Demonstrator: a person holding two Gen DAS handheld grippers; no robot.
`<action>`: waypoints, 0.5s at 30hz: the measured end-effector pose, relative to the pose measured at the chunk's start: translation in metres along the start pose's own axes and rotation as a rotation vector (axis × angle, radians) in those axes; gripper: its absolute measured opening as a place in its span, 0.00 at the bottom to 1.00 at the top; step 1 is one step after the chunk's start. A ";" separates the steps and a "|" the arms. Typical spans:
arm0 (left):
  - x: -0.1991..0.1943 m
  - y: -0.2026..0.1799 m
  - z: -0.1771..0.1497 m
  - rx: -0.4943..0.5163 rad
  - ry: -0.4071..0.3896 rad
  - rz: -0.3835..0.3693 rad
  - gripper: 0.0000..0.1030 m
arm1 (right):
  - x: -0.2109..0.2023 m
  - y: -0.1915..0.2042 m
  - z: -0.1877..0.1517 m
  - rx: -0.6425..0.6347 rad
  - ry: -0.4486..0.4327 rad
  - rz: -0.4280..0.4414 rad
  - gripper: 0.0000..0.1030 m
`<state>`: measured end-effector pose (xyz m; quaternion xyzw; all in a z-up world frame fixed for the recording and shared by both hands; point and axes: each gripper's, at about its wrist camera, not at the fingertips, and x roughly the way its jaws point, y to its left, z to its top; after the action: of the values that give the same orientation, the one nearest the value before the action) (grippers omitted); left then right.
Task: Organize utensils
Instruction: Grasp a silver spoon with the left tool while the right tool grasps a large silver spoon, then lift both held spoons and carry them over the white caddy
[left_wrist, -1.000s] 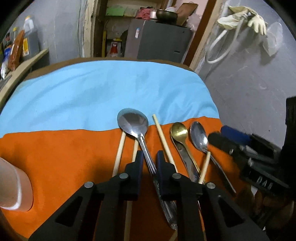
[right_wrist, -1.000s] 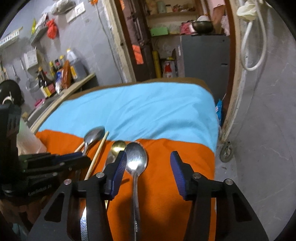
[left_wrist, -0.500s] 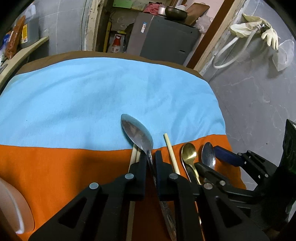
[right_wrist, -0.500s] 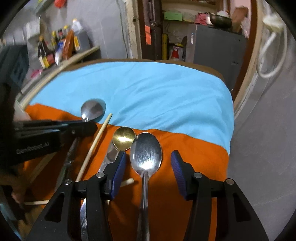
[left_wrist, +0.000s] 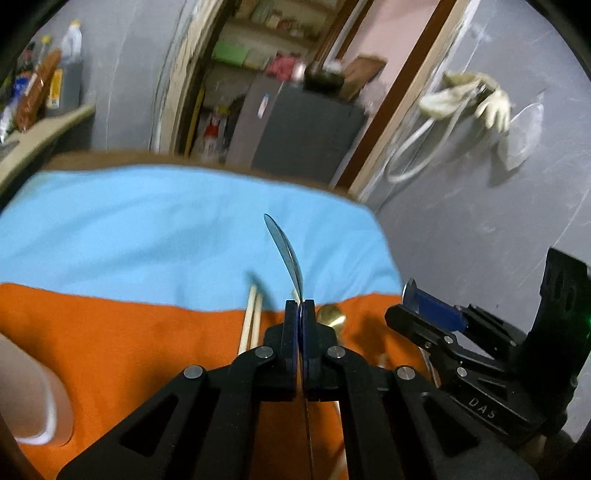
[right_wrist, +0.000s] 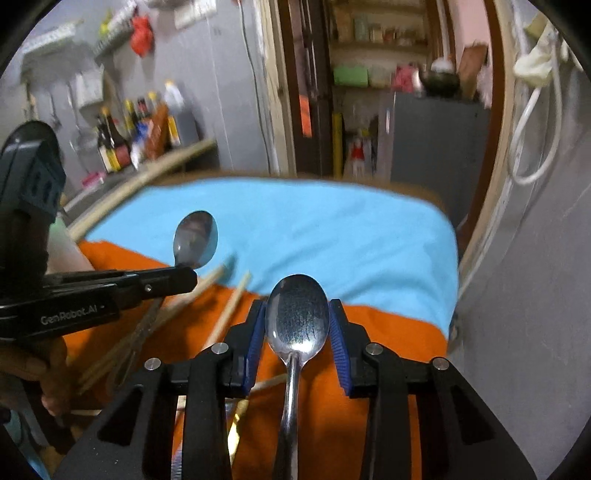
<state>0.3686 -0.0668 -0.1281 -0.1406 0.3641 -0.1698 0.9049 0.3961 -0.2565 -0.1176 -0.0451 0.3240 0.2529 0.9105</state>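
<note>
Spoons are in both our grippers at once, which suits a sorting job: each tool takes one piece out of the jumble so the pieces can be set down apart. Our left gripper (left_wrist: 300, 308) is pinched fully together on the neck of a large polished steel spoon (left_wrist: 286, 254), turned edge-on to its camera and lifted clear of the orange cloth (left_wrist: 129, 332); the thin stem is why the pads meet. Our right gripper (right_wrist: 297, 323) has just been narrowing, and its blue ribbed pads (right_wrist: 338, 334) now hug the flanks of a duller steel spoon's bowl (right_wrist: 297, 317), bowl up, handle running back under the camera (a hold across the widest part, so we judge it less secure than a neck grip). Left on the orange cloth are pale wooden chopsticks (left_wrist: 251, 321) and a small gold-coloured spoon (left_wrist: 331, 316), lying near one another just short of the light blue cloth (left_wrist: 166, 236), which looks like free room for laying things out in order.
</note>
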 end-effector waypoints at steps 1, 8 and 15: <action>-0.008 -0.004 0.000 0.007 -0.032 -0.002 0.00 | -0.009 0.003 0.001 -0.001 -0.047 -0.004 0.30; -0.066 -0.019 0.007 0.029 -0.241 -0.047 0.00 | -0.046 0.022 0.021 -0.008 -0.240 -0.015 0.30; -0.121 -0.011 0.030 0.011 -0.373 -0.036 0.00 | -0.079 0.052 0.057 0.007 -0.399 0.045 0.30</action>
<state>0.3057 -0.0239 -0.0294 -0.1711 0.1862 -0.1590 0.9543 0.3506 -0.2317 -0.0205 0.0161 0.1389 0.2760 0.9509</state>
